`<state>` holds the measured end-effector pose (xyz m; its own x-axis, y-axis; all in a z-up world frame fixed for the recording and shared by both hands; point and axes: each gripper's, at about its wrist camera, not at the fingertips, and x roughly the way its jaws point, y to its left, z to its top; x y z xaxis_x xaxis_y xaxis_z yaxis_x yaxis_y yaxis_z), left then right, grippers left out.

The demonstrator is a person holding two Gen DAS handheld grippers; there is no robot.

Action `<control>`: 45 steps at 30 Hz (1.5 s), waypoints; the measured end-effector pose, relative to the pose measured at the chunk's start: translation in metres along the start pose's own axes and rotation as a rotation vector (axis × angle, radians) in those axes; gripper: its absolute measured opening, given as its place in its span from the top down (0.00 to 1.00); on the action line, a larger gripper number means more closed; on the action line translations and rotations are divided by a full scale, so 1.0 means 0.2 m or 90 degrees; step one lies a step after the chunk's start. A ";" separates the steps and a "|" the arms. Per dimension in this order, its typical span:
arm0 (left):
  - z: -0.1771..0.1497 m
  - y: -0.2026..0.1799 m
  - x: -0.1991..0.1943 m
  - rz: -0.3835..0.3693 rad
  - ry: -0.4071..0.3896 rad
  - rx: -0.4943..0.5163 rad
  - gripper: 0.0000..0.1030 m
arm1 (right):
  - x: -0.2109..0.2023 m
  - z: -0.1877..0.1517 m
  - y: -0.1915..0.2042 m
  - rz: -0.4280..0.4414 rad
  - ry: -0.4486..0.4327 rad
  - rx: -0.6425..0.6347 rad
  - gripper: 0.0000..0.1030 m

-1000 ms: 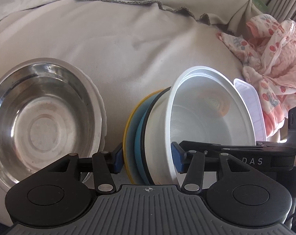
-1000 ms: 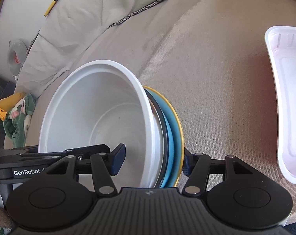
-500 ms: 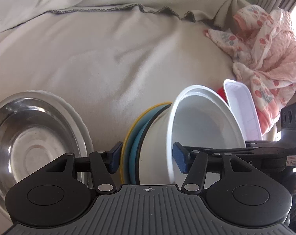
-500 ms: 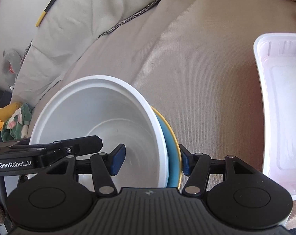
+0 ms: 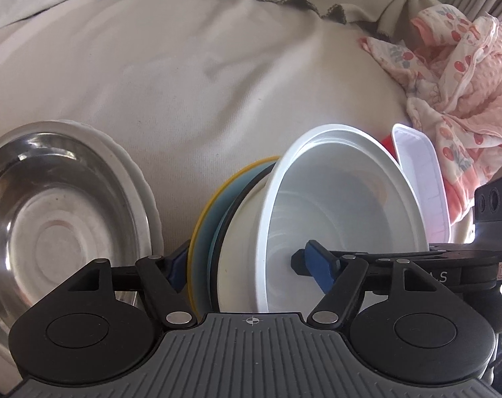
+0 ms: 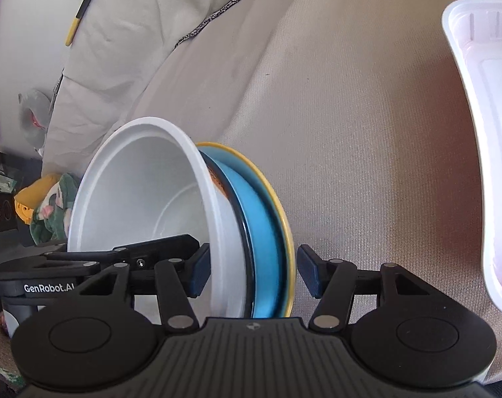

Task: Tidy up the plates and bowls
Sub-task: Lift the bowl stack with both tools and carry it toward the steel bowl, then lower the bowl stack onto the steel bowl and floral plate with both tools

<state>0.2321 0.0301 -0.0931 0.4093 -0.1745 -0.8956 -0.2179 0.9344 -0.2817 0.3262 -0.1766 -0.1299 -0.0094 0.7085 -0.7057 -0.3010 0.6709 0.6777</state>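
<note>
A nested stack of white plastic bowl (image 5: 333, 219), blue bowl (image 6: 264, 248) and yellow plate (image 5: 204, 219) stands on edge between both tools, the left gripper (image 5: 247, 265) opening wide off it as the right gripper (image 6: 252, 272) closes around it without yet pressing, while the steel bowl on a white plate (image 5: 51, 212) and white plastic tray (image 6: 483, 132) lie apart, still unstacked.

A home; sheet-draped sofa (image 5: 184, 83), baby clothes (image 5: 456, 76).

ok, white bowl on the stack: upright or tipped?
Tipped. The white bowl stands on edge with its mouth sideways, nested against the blue plate and yellow plate. Its inside looks empty.
</note>
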 end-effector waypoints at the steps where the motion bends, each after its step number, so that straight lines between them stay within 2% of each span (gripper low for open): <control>1: 0.00 0.00 0.00 -0.002 0.002 0.000 0.27 | 0.00 0.00 0.01 -0.003 0.000 -0.005 0.52; 10: -0.01 0.02 -0.02 -0.017 0.009 -0.016 0.27 | -0.01 -0.02 0.06 -0.026 -0.002 0.003 0.50; 19: 0.03 0.00 -0.06 -0.043 0.000 -0.016 0.27 | -0.05 -0.01 0.07 -0.030 0.004 0.048 0.47; 24: 0.10 0.00 -0.21 -0.095 -0.037 -0.004 0.27 | -0.19 0.04 0.21 -0.071 -0.030 0.032 0.47; 29: 0.12 0.17 -0.51 -0.137 -0.129 -0.012 0.27 | -0.27 0.11 0.53 -0.075 -0.061 -0.034 0.44; 33: 0.04 0.42 -0.66 -0.111 -0.190 -0.062 0.26 | -0.09 0.14 0.82 -0.063 -0.032 -0.111 0.42; 35: 0.03 0.57 -0.66 -0.093 -0.194 -0.105 0.25 | 0.05 0.14 0.90 -0.056 -0.003 -0.127 0.42; 38: 0.00 0.77 -0.62 -0.078 -0.172 -0.153 0.24 | 0.31 0.14 0.97 -0.054 0.059 -0.132 0.41; 41: -0.04 0.93 -0.52 -0.073 -0.128 -0.177 0.25 | 0.52 0.11 0.99 -0.084 0.108 -0.133 0.41; 43: -0.07 0.99 -0.48 -0.086 -0.120 -0.182 0.25 | 0.60 0.08 0.99 -0.103 0.118 -0.137 0.41; 45: -0.09 1.01 -0.50 -0.098 -0.117 -0.179 0.27 | 0.61 0.09 1.00 -0.105 0.097 -0.145 0.39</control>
<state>0.1319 0.2315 -0.0663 0.6036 -0.2237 -0.7653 -0.3654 0.7755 -0.5148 0.2814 0.0469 -0.0768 -0.0797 0.5417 -0.8368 -0.5159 0.6959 0.4996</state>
